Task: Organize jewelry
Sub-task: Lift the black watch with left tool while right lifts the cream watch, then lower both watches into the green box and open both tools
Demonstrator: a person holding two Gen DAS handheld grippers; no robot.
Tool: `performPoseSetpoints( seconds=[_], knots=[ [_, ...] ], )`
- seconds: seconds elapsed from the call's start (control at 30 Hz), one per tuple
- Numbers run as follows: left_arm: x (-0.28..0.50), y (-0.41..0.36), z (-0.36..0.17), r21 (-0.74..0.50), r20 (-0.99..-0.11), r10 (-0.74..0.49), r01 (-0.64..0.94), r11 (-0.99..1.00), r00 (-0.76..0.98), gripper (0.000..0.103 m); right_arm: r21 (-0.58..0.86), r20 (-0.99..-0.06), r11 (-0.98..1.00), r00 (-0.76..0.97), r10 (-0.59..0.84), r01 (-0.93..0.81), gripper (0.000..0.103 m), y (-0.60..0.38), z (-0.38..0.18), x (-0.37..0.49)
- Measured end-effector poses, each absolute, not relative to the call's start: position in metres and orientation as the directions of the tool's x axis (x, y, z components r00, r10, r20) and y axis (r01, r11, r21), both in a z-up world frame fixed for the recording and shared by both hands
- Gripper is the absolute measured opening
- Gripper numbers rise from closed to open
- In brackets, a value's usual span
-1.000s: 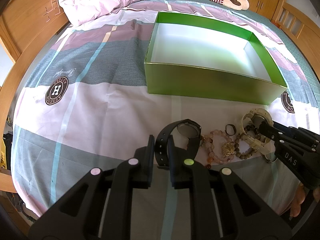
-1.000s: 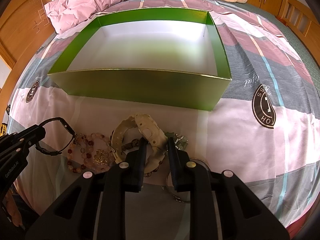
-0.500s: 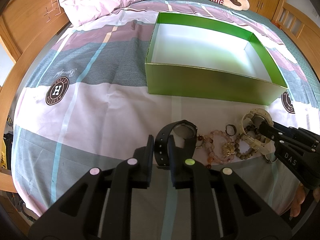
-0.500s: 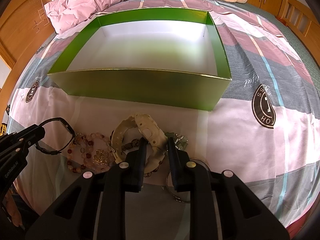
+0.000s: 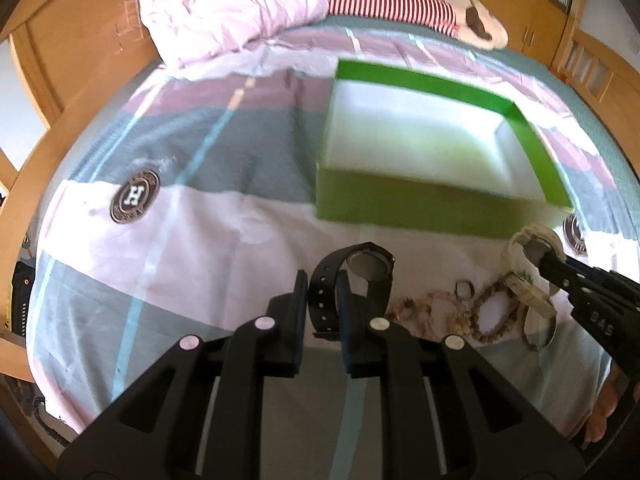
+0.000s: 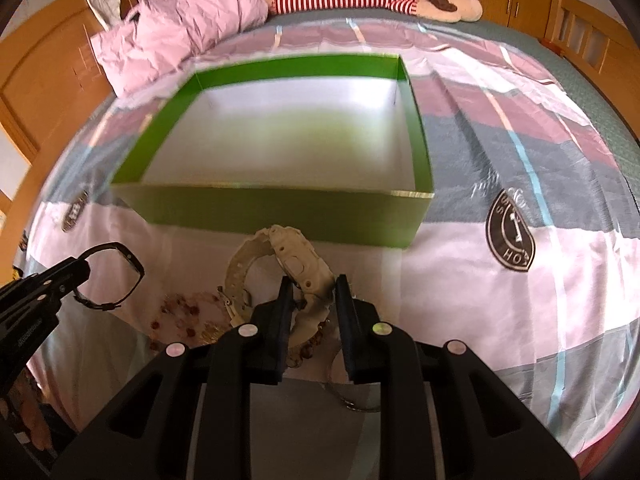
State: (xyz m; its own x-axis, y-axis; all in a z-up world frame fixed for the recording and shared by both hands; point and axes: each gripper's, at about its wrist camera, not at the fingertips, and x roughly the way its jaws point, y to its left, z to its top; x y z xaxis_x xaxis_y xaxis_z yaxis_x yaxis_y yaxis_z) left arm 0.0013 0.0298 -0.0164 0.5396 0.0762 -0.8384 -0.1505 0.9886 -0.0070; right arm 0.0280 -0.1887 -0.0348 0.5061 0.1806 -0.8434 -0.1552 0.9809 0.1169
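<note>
My left gripper [image 5: 322, 280] is shut on the strap of a black watch [image 5: 370, 266] and holds it above the bedspread. My right gripper [image 6: 312, 286] is shut on a cream watch [image 6: 298, 258], also lifted; it shows in the left wrist view [image 5: 534, 242] too. The black watch shows at the left of the right wrist view [image 6: 114, 276]. An open green box [image 6: 280, 210] with a white inside stands just beyond both watches. Beaded bracelets [image 5: 494, 314], a small ring [image 5: 464, 290] and a metal bangle [image 5: 538, 326] lie on the bed below.
The bed has a pink, grey and white bedspread [image 5: 200, 240] with round logos. A pink pillow [image 5: 228, 12] and a striped plush toy [image 5: 400, 8] lie at the head. Wooden bed frame and cabinets surround it.
Both grippers have risen with their watches off the bedspread and moved toward the green box. The views are blurred by motion.
</note>
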Motion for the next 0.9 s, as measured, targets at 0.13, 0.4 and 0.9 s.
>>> performPoseSetpoints(
  seconds=[0.13,0.4,0.9],
  knots=[
    [0.002,0.035,-0.009,-0.029,-0.826,0.069,-0.165,0.986,0.559,0.014,0.124,-0.802,0.978,0.564,0.198,-0.167,0.022,-0.192,-0.018,0.023],
    [0.004,0.023,-0.013,-0.012,-0.828,0.072,-0.146,0.989,0.556,0.014,0.131,-0.798,0.978,0.567,0.201,-0.162,0.022,-0.196,-0.017,0.022],
    [0.004,0.021,-0.013,-0.015,-0.826,0.065,-0.137,0.99,0.56,0.014,0.145,-0.778,0.977,0.592,0.211,-0.157,0.022,-0.198,-0.014,0.02]
  ],
)
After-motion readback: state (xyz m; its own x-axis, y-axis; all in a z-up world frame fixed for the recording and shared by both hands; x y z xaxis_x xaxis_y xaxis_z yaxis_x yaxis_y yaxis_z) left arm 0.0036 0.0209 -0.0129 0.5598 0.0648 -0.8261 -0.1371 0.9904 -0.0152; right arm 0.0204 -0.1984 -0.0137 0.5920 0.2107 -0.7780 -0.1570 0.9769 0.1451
